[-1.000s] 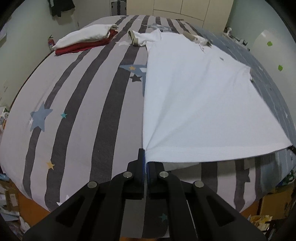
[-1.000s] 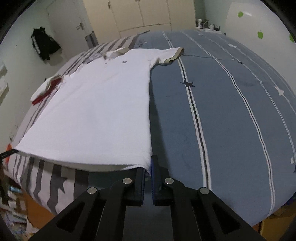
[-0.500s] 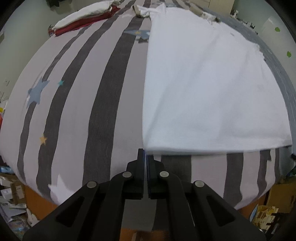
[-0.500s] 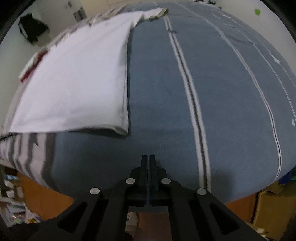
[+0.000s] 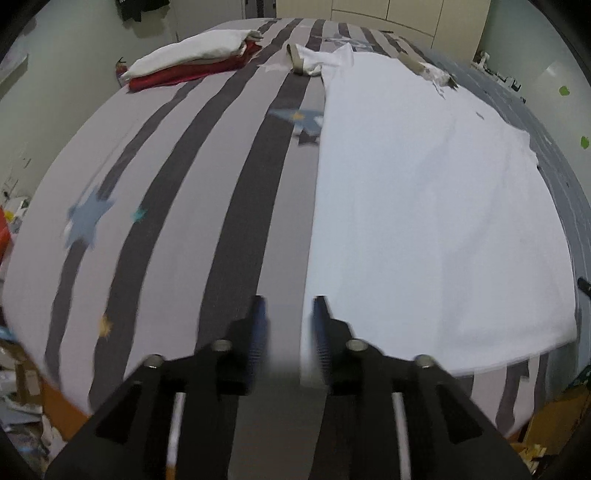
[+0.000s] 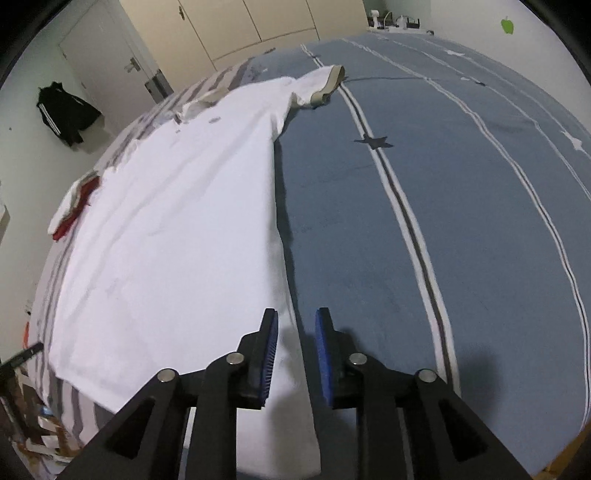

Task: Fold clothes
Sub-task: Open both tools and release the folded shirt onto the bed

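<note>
Left wrist view: left tool [image 5: 287,308] gaping, gripping nothing, straddling the left edge of one white polo shirt [image 5: 424,206] spread on the bed [image 5: 166,192]; one folded pile [image 5: 195,61] far back.
Right wrist view: right tool [image 6: 295,325] open, empty, over the shirt's right edge [image 6: 284,258].

No readable text, labels or numbers anywhere

- A bed [image 6: 480,221] fills both views ahead, its cover [image 5: 166,221] grey-striped with stars on one half, blue with white lines on the other.
- Cream wardrobe doors [image 6: 240,22] stand beyond the far end.
- A dark jacket [image 6: 66,114] hangs on the pale wall, far left.
- Green stickers [image 6: 508,25] dot the right wall.
</note>
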`<state>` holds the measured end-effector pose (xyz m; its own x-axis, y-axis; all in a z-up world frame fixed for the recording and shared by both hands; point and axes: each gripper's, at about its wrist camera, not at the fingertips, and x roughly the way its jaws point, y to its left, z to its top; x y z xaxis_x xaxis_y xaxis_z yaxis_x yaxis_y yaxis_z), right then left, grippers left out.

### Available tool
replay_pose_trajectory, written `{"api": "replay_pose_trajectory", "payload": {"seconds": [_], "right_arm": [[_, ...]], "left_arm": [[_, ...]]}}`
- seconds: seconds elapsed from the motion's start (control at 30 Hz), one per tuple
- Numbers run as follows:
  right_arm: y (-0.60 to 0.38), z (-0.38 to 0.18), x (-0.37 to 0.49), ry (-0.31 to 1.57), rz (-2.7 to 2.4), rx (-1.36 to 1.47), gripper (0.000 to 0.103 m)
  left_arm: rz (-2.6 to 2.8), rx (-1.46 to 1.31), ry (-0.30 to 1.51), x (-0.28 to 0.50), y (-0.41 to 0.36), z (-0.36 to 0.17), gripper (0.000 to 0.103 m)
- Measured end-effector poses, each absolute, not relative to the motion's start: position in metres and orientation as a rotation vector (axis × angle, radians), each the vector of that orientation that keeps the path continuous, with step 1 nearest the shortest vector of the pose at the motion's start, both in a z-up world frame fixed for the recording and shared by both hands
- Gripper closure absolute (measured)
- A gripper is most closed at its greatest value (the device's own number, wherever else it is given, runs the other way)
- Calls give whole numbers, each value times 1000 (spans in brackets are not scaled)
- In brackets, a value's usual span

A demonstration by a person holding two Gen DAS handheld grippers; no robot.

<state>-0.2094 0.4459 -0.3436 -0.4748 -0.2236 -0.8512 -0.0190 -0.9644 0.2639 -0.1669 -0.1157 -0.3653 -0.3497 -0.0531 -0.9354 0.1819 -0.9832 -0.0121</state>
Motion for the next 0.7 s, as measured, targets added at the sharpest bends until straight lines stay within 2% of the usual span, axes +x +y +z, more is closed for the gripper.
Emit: {"api": "replay_pose_trajectory", "payload": {"seconds": [0.17,0.4,0.7], "right_arm": [[446,-361,-216,-364,-2540,1614,83],[448,-373,-194,-337,-2500,1672,83],[450,-325,-201,-314,-2575,1695,83]], "left_arm": [[-2468,1674,205,-199,-118,-373,70],[-2480,1682,126,-184,-117,-379,70],[-2494,1660,203,-188,-133,-343,70]]}}
